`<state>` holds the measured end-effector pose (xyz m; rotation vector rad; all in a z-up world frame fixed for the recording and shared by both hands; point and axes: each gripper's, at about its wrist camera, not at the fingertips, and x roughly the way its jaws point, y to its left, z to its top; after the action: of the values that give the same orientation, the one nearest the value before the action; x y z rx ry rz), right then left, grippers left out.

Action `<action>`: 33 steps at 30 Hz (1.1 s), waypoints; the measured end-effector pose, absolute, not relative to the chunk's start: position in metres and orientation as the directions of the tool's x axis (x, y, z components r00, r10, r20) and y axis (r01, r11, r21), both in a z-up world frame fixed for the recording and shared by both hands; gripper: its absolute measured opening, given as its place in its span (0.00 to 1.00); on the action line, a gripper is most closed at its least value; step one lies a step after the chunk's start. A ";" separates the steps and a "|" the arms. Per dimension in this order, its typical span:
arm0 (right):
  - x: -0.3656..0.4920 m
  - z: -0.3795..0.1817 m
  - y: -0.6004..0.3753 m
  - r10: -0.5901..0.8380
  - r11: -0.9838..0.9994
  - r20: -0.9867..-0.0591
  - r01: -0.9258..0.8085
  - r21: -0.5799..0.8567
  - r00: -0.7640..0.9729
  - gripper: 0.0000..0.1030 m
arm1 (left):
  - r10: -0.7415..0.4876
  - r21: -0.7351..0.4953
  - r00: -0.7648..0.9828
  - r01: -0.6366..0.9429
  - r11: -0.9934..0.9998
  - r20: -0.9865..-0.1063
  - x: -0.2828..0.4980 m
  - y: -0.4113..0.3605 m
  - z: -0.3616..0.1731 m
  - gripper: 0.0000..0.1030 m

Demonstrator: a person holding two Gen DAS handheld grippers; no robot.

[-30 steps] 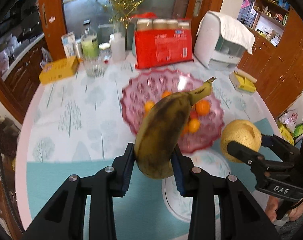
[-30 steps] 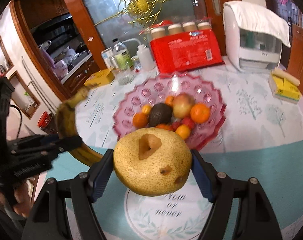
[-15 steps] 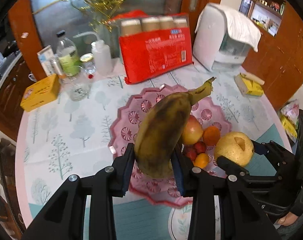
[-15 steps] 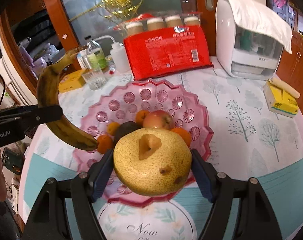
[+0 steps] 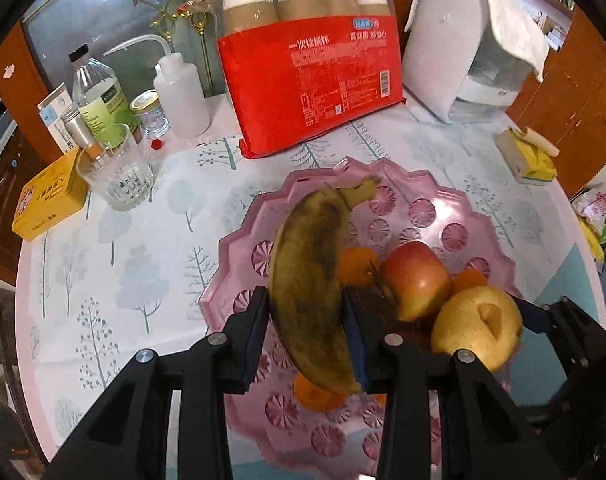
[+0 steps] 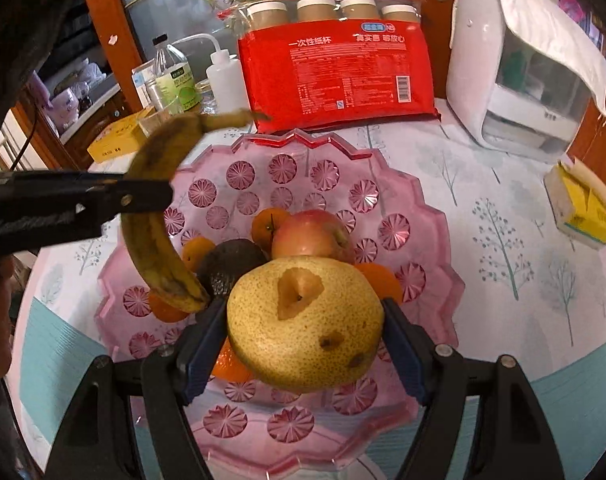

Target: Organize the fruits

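Nearest us, our right gripper clamps a yellow pear and our left gripper clamps a browned banana, both held above the pink fruit bowl. We judge this the placing step. Next, lower each beside the apple and oranges beyond, then release.

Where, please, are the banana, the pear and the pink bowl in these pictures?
banana (image 5: 309, 280), left wrist view, middle of its dark peel.
pear (image 6: 303, 324), right wrist view, speckled skin below the hollow.
pink bowl (image 6: 303, 140), right wrist view, far rim.
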<state>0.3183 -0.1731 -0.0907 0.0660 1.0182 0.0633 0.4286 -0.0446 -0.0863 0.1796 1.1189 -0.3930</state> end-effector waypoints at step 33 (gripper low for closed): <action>0.282 -0.035 -0.175 0.067 0.997 -0.751 -0.013 0.078 0.657 0.75 | -0.221 -0.059 0.487 0.326 0.944 -0.845 0.358 -0.023 -0.029 0.84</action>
<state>0.2819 -0.1751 -0.0346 0.0678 0.8534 0.0456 0.3580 -0.0231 -0.0294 0.1141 1.0088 -0.3334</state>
